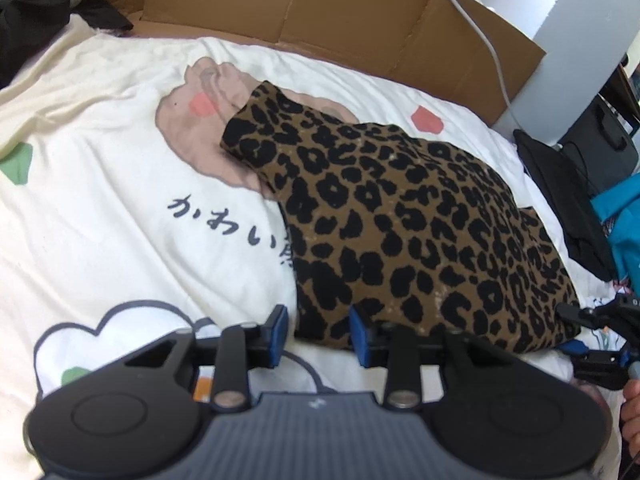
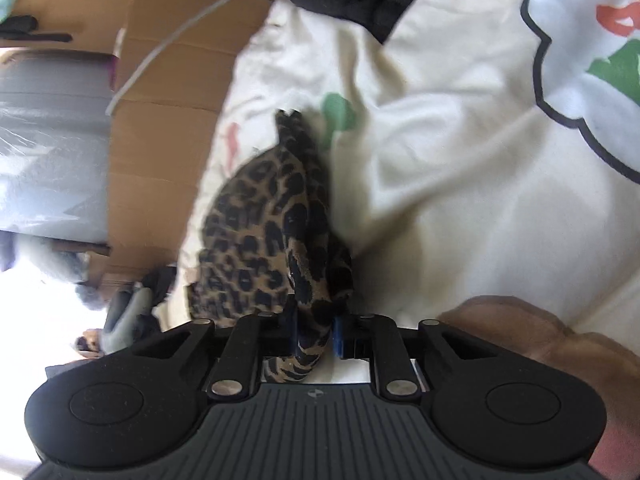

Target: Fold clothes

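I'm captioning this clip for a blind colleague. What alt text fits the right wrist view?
The right gripper is clamped on a bunched edge of a leopard-print garment, which stretches away over a white printed bedsheet. Flattened cardboard and a white cable lie beyond it at the left.

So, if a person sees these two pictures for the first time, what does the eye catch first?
First the leopard-print garment, dark spots on brown, lying on the cream cartoon-print bedsheet. Next, the right gripper is shut on a bunched fold of that garment, while the left gripper stands open at its near edge. Behind the bed, a flattened cardboard box stands out.
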Motion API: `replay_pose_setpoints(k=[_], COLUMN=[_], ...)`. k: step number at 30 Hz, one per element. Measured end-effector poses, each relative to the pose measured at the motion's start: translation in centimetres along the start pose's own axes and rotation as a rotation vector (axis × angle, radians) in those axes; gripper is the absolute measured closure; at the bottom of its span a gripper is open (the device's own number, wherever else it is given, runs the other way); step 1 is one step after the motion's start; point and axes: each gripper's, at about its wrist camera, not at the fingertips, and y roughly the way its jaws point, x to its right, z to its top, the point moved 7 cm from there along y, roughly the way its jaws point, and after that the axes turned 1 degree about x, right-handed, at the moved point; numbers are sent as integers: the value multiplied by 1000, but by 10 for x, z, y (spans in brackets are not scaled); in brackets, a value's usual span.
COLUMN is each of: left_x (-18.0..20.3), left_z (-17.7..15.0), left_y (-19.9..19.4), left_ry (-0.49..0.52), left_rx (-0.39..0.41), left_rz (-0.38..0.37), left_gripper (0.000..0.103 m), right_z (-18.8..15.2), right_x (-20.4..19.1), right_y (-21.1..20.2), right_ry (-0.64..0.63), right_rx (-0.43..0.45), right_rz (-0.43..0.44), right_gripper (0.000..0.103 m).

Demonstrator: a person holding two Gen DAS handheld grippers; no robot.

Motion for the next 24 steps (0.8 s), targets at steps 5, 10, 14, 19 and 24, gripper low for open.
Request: replay_pose_setpoints(k=[5,10,14,19,24], left_x=[-4,-3,-8,-11,-15], left_z=[-2,-2,-3,0,6], left_y=[1,3,5,-2,-16], left_ry=[-38,-63,-86,-91,-108], left_rx=[1,14,-8,-19,-29], left_rz=[-29,-69,-76,-83,-92], left_gripper=[64,57,89,95,97], right_z=[-4,-7,-7,-13,-22], right_x=[2,0,-2,-4,-14], right_y=[3,19,18,14,9], right_ry=[20,1,3,-4,-25], right_rx=[-9,-33,-44,-55,-91], right_rz=[-2,-5,1,-7,-4], right_gripper=[78,81,91,93,93])
